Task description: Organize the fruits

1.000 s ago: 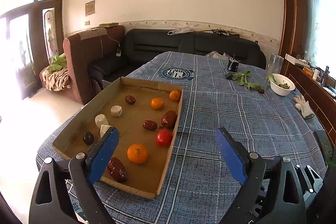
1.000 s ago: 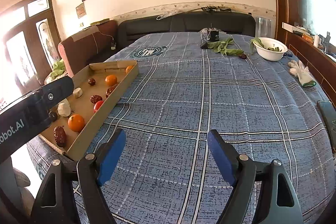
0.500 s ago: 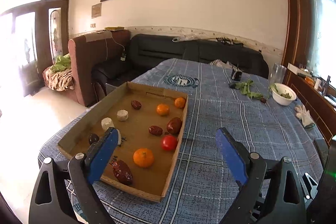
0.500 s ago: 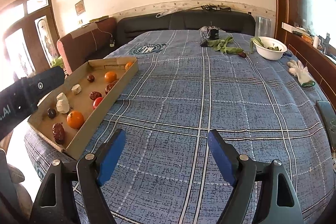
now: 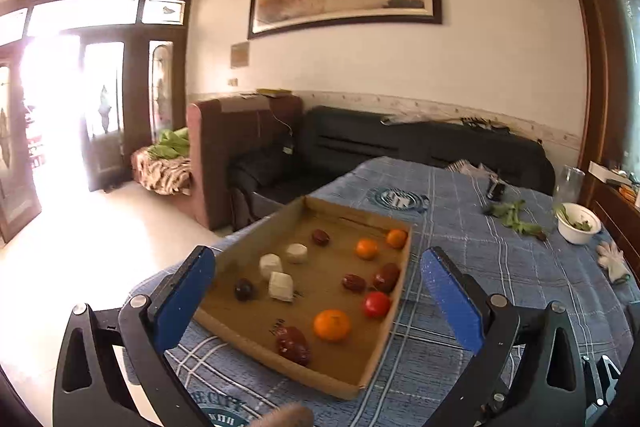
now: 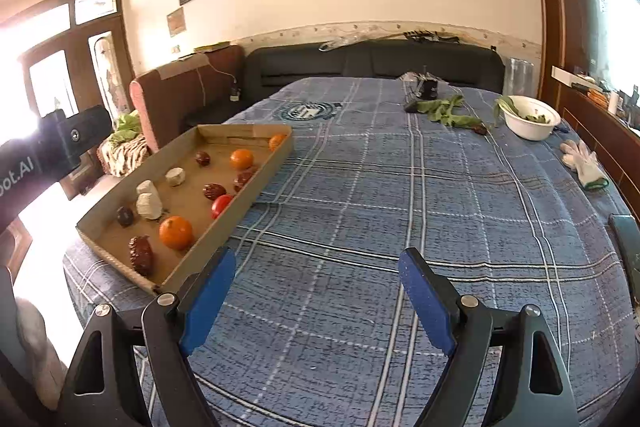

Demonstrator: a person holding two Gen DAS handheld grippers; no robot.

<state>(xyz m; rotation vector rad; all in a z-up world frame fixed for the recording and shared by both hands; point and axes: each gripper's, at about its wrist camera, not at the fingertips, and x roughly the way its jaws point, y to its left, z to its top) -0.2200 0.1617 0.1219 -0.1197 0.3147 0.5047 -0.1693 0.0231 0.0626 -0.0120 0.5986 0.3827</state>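
Note:
A shallow cardboard tray [image 5: 280, 223] lies on the blue plaid table, at the left in the right wrist view [image 6: 244, 129]. In it lie several fruits: oranges [image 5: 331, 325], a red tomato [image 5: 376, 304], dark red dates [image 5: 294, 340], a dark plum [image 5: 243, 289] and white pieces [image 5: 281, 287]. My left gripper [image 5: 316, 297] is open and empty, raised above the tray's near end. My right gripper [image 6: 316, 301] is open and empty over bare cloth to the right of the tray. The left gripper's body [image 6: 44, 155] shows at the far left of the right wrist view.
A white bowl of greens [image 6: 530, 123], loose green leaves [image 6: 444, 109], a small dark object [image 6: 430, 89] and white gloves [image 6: 584, 165] lie at the table's far right. A black sofa [image 6: 372, 59] and a brown armchair [image 5: 240, 147] stand behind. The table edge is close on the left.
My left gripper has risen and pulled back, so the tray sits lower and farther in its view. My right gripper has shifted slightly, with more of the tray visible. Both stay open.

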